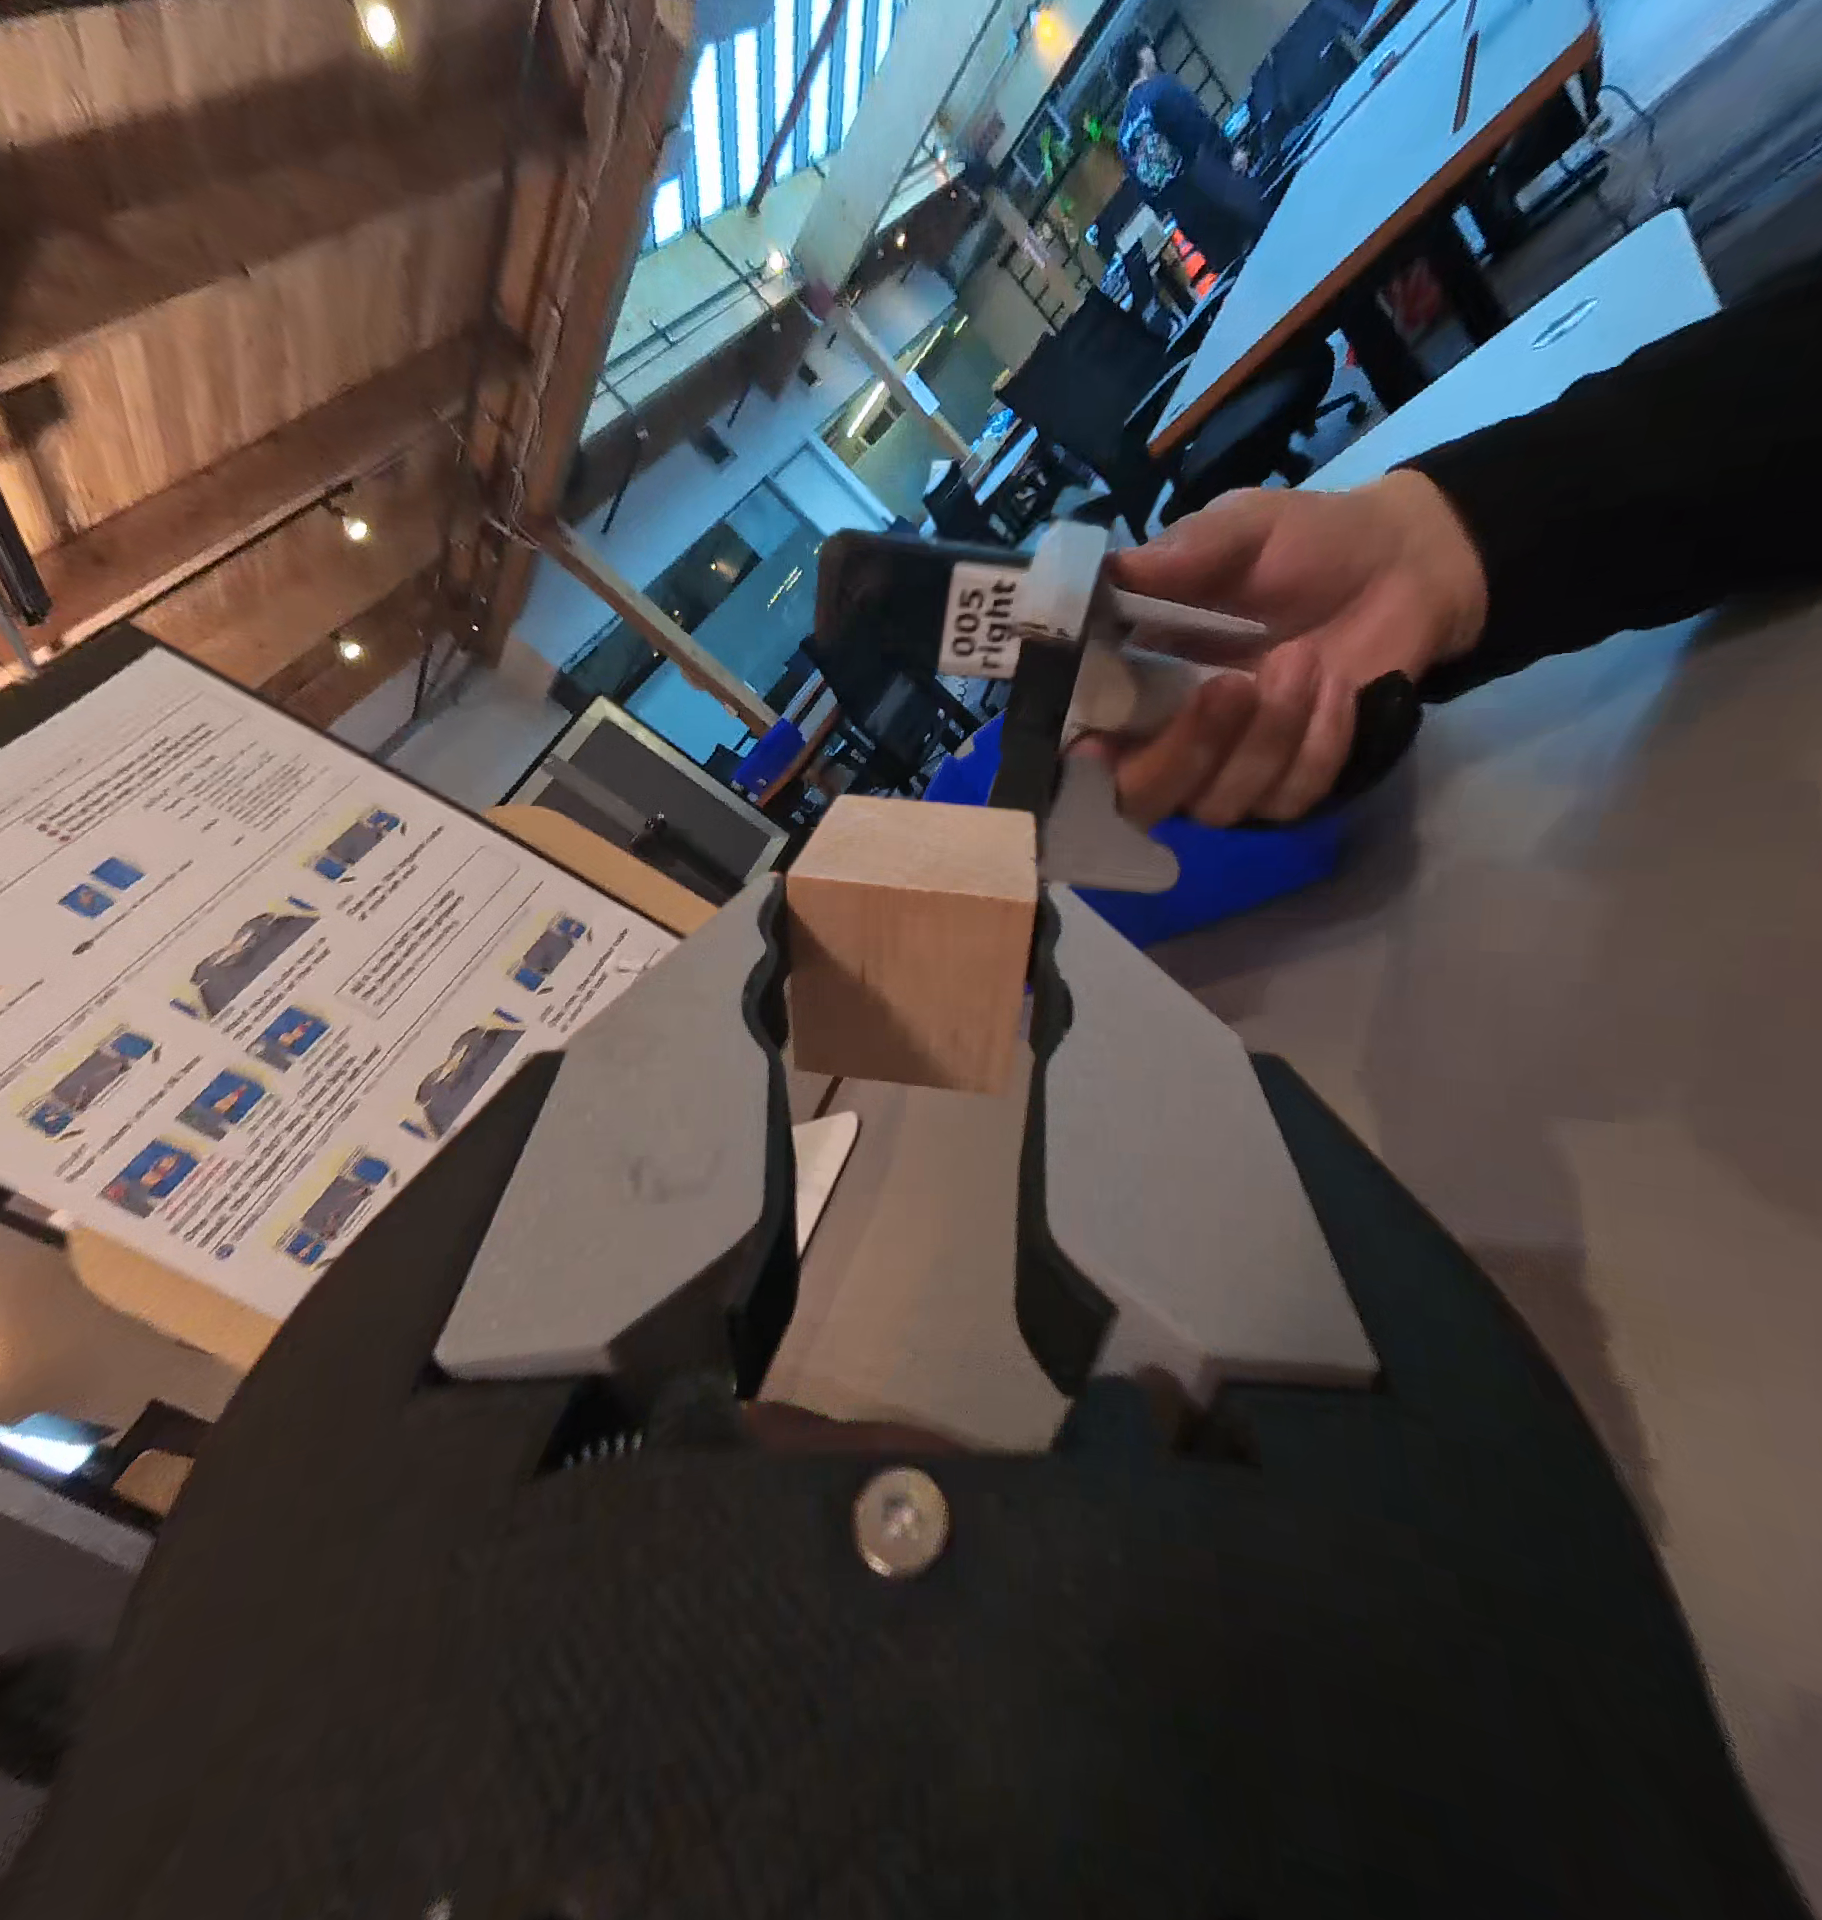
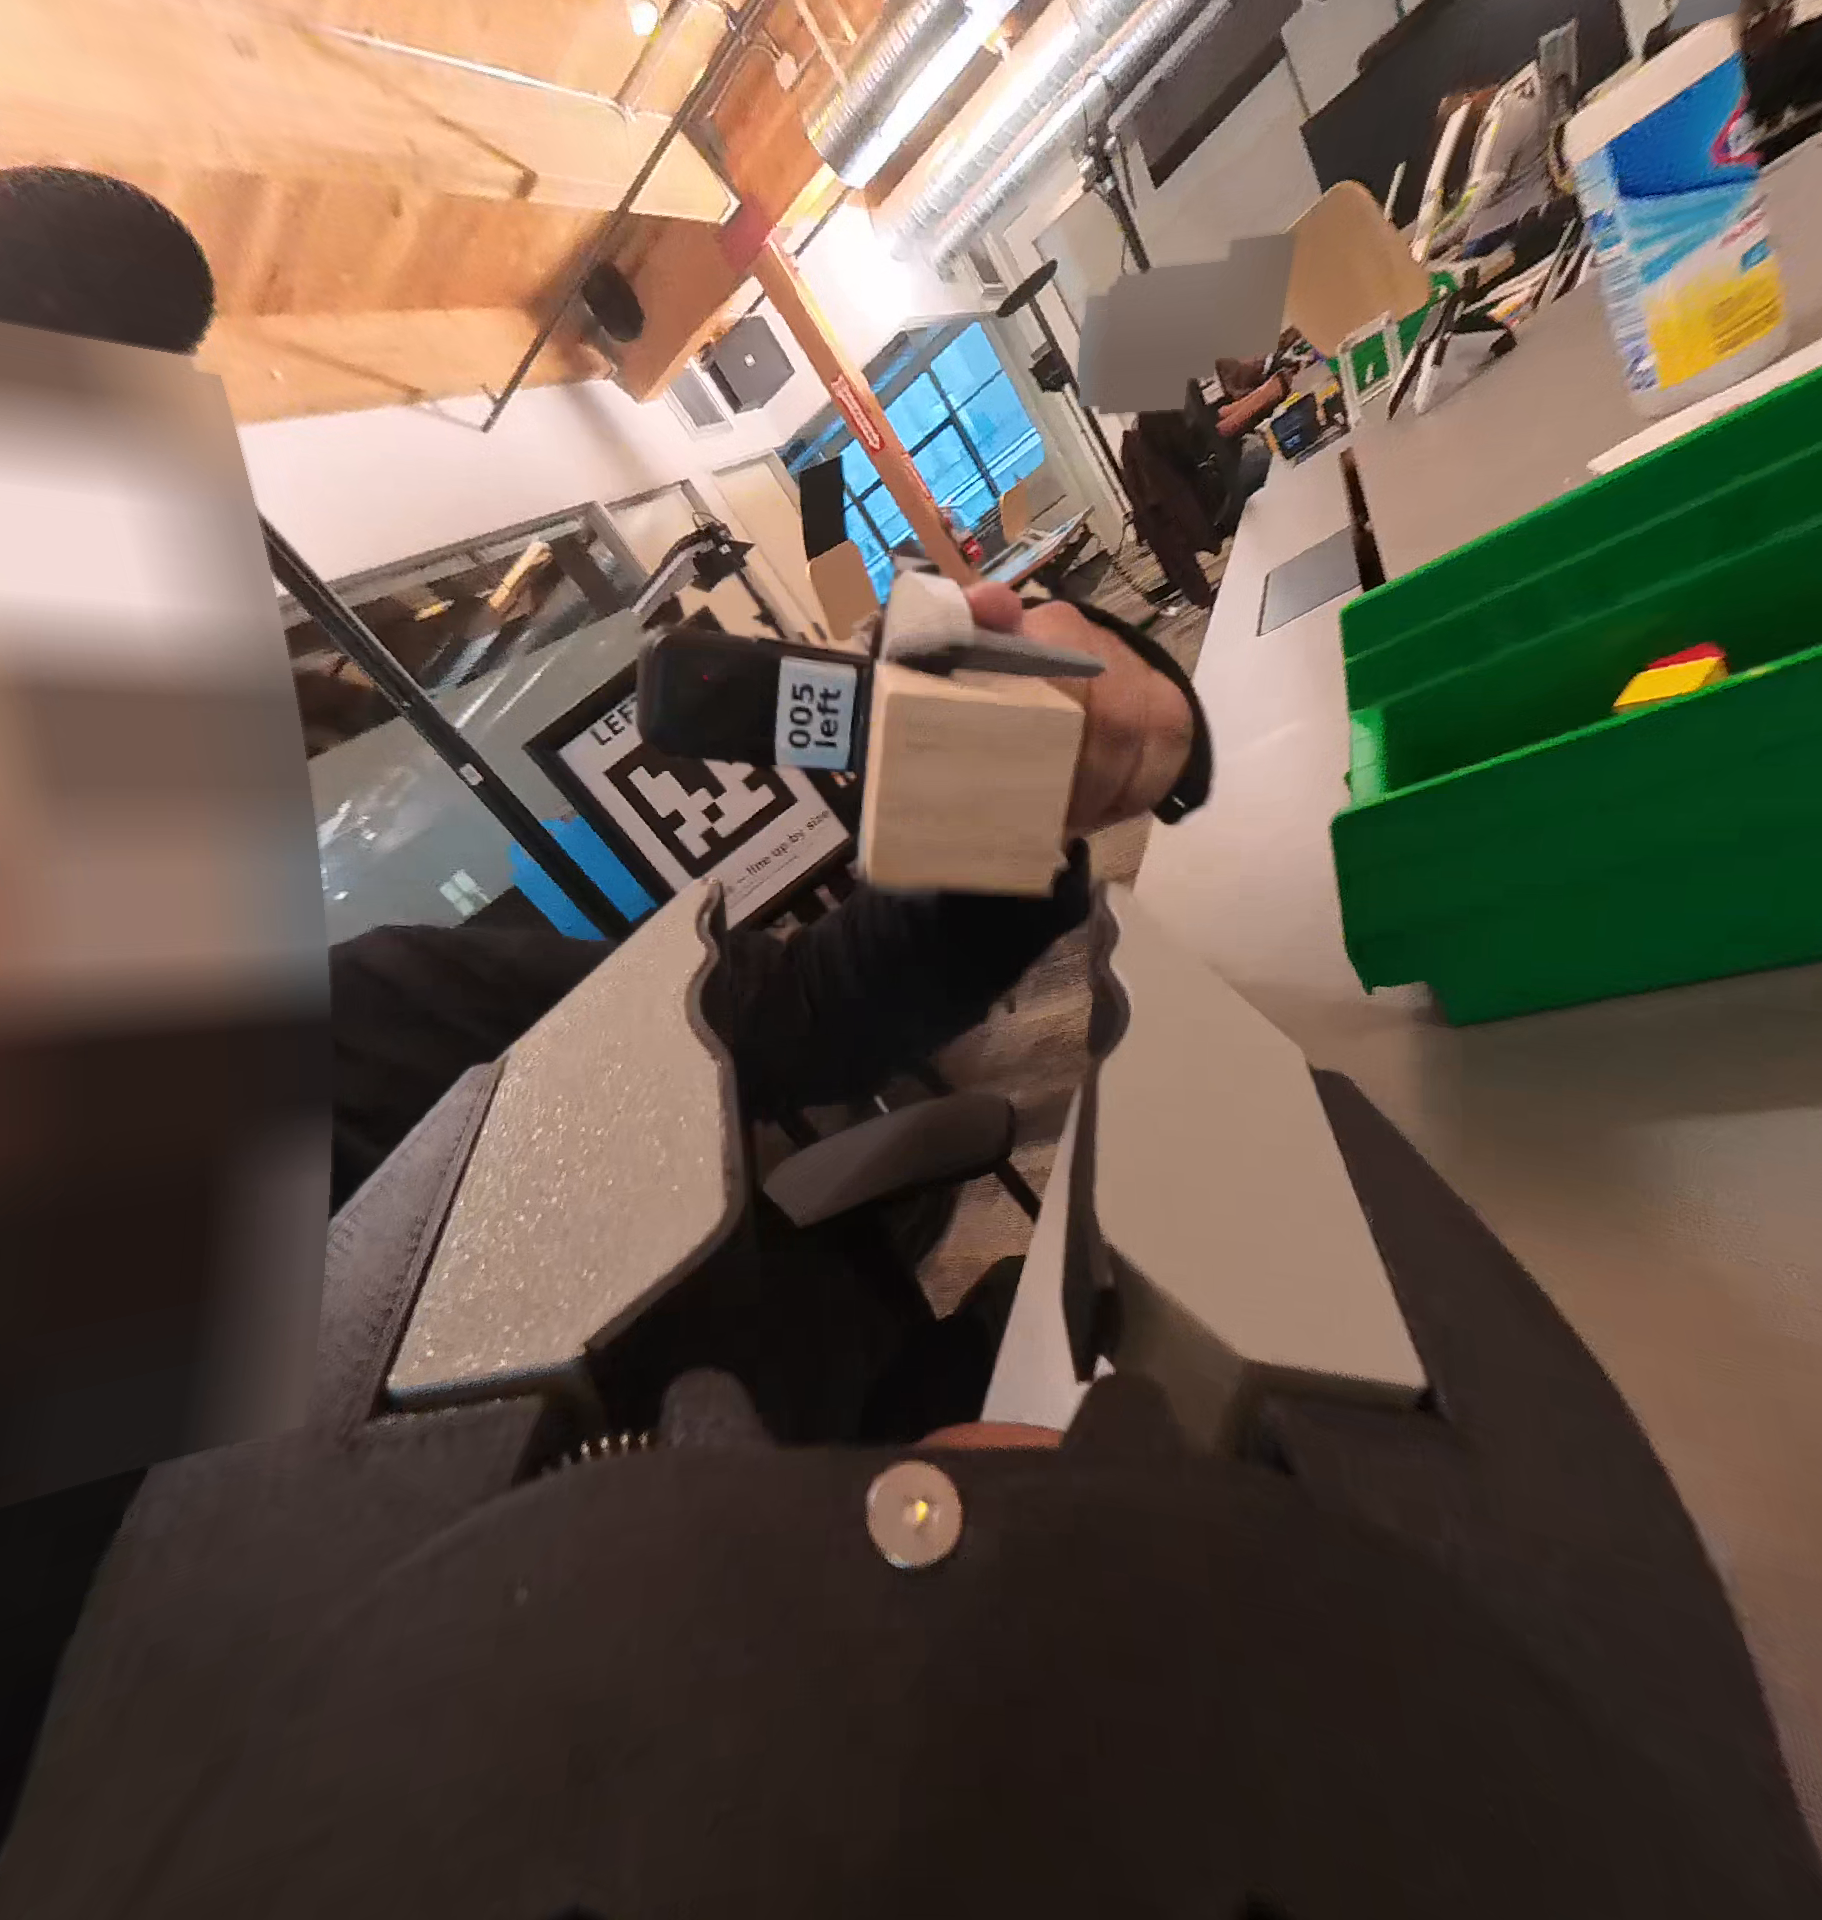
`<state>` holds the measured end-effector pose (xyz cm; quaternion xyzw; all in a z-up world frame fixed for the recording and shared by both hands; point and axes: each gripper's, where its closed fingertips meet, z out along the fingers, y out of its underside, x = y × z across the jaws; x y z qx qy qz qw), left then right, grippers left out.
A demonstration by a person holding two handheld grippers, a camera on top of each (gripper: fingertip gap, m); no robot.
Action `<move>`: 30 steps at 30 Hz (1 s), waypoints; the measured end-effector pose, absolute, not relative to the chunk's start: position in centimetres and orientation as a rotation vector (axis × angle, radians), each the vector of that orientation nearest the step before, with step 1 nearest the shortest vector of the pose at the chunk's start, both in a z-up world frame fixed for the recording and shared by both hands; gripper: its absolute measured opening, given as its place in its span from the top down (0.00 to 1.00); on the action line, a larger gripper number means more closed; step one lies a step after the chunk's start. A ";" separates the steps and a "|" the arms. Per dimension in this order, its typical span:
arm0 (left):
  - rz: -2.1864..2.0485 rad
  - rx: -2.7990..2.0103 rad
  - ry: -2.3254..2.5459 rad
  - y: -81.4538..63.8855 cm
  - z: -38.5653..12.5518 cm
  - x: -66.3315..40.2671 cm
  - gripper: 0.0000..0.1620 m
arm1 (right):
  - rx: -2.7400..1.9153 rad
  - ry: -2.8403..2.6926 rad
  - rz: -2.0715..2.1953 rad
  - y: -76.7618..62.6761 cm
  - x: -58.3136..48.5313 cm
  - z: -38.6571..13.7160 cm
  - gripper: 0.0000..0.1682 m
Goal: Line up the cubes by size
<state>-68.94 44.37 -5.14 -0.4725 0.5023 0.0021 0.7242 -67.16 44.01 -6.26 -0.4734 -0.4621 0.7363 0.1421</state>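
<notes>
The left hand-held gripper [image 1: 912, 971] squeezes a wooden cube [image 1: 912, 961] up in the air above the table [image 1: 1509, 1039], while the right hand-held gripper [image 2: 907, 966] beside the cube is wide open, holding nothing.

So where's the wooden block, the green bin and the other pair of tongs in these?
wooden block [image 1: 912, 961]: left wrist view, its front face, clamped between the left tongs.
green bin [image 2: 1572, 873]: right wrist view, its front wall.
right tongs [image 2: 912, 982]: right wrist view, the open gap between their tips.
</notes>
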 end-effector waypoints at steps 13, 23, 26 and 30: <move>-0.097 -0.948 1.109 43.7 -4.6 -67.6 0.73 | -1.320 -1.245 2.433 43.1 -69.8 -5.5 0.73; -0.129 -1.037 1.089 44.5 -5.8 -67.9 0.73 | -1.371 -1.275 2.316 42.7 -70.8 -6.4 0.74; -0.107 -1.227 1.152 45.3 -7.7 -69.4 0.72 | -1.440 -1.307 1.971 44.1 -71.1 -7.7 0.75; -0.037 -1.488 1.173 46.9 -8.4 -75.3 0.76 | -1.406 -1.301 1.536 47.0 -69.8 -7.4 0.75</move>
